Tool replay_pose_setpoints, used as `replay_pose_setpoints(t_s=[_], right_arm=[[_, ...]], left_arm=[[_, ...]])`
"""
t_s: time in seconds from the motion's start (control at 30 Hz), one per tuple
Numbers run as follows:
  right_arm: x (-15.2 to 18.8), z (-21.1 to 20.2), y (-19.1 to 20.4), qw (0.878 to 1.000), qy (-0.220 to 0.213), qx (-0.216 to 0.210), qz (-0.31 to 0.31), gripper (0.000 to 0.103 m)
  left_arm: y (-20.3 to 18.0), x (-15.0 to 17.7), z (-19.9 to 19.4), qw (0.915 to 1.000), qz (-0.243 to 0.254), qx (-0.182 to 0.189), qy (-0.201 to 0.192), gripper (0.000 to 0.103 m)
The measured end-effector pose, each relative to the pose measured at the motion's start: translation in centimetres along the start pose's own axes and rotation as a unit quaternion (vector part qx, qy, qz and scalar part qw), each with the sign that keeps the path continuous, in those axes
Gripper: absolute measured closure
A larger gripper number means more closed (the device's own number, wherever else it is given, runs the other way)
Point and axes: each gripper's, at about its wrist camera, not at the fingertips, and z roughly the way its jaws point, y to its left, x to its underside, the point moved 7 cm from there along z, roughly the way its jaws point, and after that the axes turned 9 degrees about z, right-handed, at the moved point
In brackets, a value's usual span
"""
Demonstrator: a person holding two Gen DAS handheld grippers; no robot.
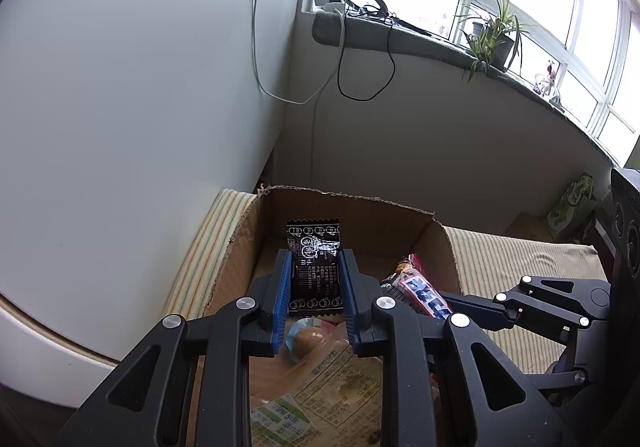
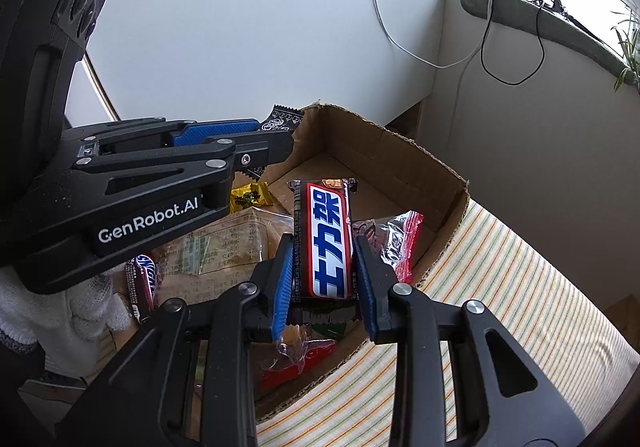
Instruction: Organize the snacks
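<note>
Right wrist view, cardboard box (image 2: 400,159) holding snack packets; right fingers (image 2: 362,275) clamping chocolate bar (image 2: 326,239); left fingers (image 1: 282,287) clamping black packet (image 1: 316,267)

Window corner beside a white wall
A potted plant (image 1: 494,35) stands on the grey sill (image 1: 420,41); black and white cables (image 1: 360,63) hang down; striped cloth (image 2: 500,287) covers the surface.

A home: sunny windowsill (image 1: 420,39) with potted plant (image 1: 494,37), striped cloth (image 2: 520,287).
</note>
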Motion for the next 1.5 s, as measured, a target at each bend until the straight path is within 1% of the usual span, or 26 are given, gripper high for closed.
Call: replay_pose_setpoints(t_s=[0.13,0.2,0.23,0.27,0.3,0.37,0.43,0.67,0.87,0.97,1.5], right_arm=[[0.2,0.0,0.1,1.000,-0.001,0.002,-0.003,0.072],[0.2,-0.1,0.1,1.000,-0.004,0.006,-0.004,0.055],[0.2,-0.3,0.1,1.000,-0.009,0.012,-0.006,0.043],[0.1,-0.5,0.1,1.000,-0.015,0.016,-0.009,0.033],[0.1,-0.8,0.2,1.000,-0.019,0.014,-0.010,0.030],[0.0,-1.0,0.3,1.000,-0.024,0.011,-0.012,0.018],[0.1,-1.1,0.4,1.000,-0.022,0.012,-0.018,0.014],[0.2,-0.4,0.5,0.999,-0.013,0.025,-0.020,0.014],[0.4,-0.9,0.4,0.999,-0.019,0.026,-0.015,0.014],[0.6,-1.5,0.3,0.999,-0.022,0.028,-0.012,0.014],[1.6,-4.8,0.9,0.998,-0.043,0.037,-0.011,0.014]], left_arm=[[0.2,0.0,-0.1,1.0000,-0.001,0.001,-0.001,0.080],[0.1,0.0,-0.1,1.0000,0.001,0.000,-0.002,0.078],[0.1,0.0,-0.1,1.0000,0.001,0.001,-0.003,0.072],[0.1,0.0,-0.1,1.0000,0.000,0.000,-0.004,0.064],[0.2,0.0,-0.2,1.0000,-0.002,-0.002,-0.006,0.060],[0.2,-0.1,-0.2,0.9999,-0.003,-0.003,-0.010,0.050],[0.2,-0.1,-0.2,0.9999,-0.003,-0.002,-0.010,0.047],[0.0,-0.1,-0.2,1.0000,-0.002,0.000,-0.008,0.045],[0.1,-0.1,-0.6,0.9999,-0.005,-0.001,-0.010,0.043],[0.3,0.0,-0.9,0.9999,-0.008,-0.001,-0.012,0.039],[-0.4,0.6,-3.4,0.9996,-0.013,-0.005,-0.025,0.039]])
